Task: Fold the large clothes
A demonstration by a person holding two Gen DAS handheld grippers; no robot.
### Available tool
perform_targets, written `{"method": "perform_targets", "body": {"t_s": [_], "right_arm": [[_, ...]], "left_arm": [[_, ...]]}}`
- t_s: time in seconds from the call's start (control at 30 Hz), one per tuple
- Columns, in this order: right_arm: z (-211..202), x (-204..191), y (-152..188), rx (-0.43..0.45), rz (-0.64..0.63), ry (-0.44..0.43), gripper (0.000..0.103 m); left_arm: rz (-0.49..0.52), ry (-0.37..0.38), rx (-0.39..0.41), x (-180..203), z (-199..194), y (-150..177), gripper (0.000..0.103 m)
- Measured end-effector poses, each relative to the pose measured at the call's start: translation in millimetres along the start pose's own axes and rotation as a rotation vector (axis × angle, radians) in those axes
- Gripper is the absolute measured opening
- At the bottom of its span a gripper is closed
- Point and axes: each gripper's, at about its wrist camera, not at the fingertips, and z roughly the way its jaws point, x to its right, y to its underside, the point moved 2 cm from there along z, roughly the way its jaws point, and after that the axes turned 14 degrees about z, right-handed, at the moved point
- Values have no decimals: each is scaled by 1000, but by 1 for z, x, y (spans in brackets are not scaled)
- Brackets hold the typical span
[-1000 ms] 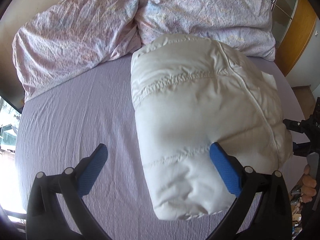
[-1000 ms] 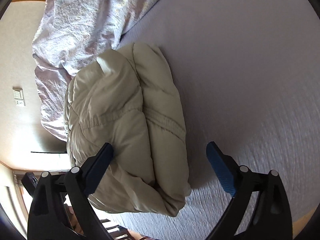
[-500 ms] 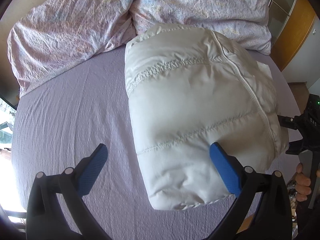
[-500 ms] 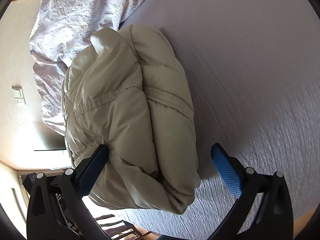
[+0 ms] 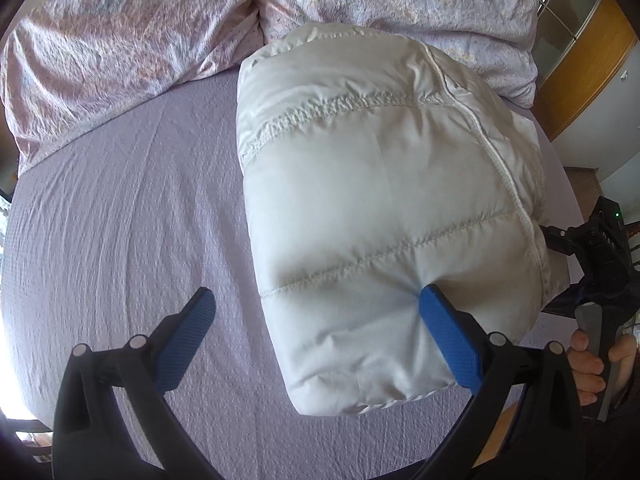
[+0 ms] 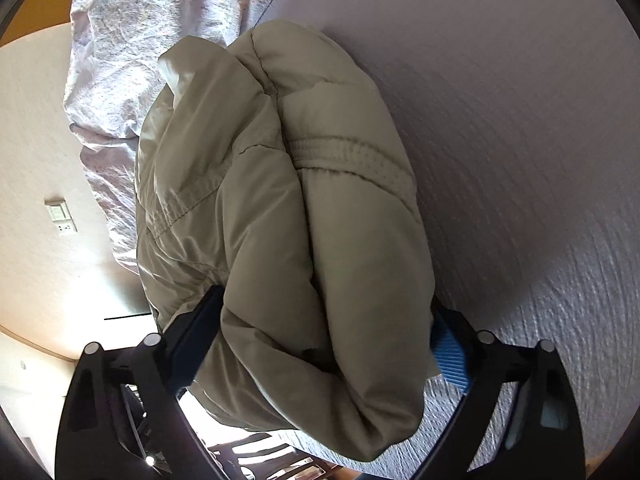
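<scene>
Right gripper [image 6: 324, 340] straddling the folded puffer jacket [image 6: 288, 208], jaws just narrowing around its thick edge, pads meeting fabric. Left gripper [image 5: 316, 320] gaping wide, one pad denting the jacket's top. Jacket lying on the lilac bedsheet [image 5: 120, 208], near the floral pillows [image 5: 120, 40].

both grippers [image 5: 316, 308] [image 6: 324, 320] have black frames, silver screws and jaws lined with textured blue pads.

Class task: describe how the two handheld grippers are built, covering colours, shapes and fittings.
Left gripper: black curved frame arms, silver round pivot pins, flat blue textured pads. Right gripper: the same black frame, silver pins and blue ribbed pads. No cables or sleeves are visible.
</scene>
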Motion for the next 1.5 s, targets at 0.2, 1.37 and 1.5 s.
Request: {"method": "perform_targets", "body": {"t_s": [0.2,1.37,1.5], "right_arm": [[3,9,0,-18,24,-21,93],[1,2,20,33,1,-25,58],[3,1,21,35,-1,-24,58]], "left_arm": [[-1,22,-7,-3,2,-1,101],[-75,223,-17,-24,43,13,101],[-75,242,-26,-34,41,18,101]]}}
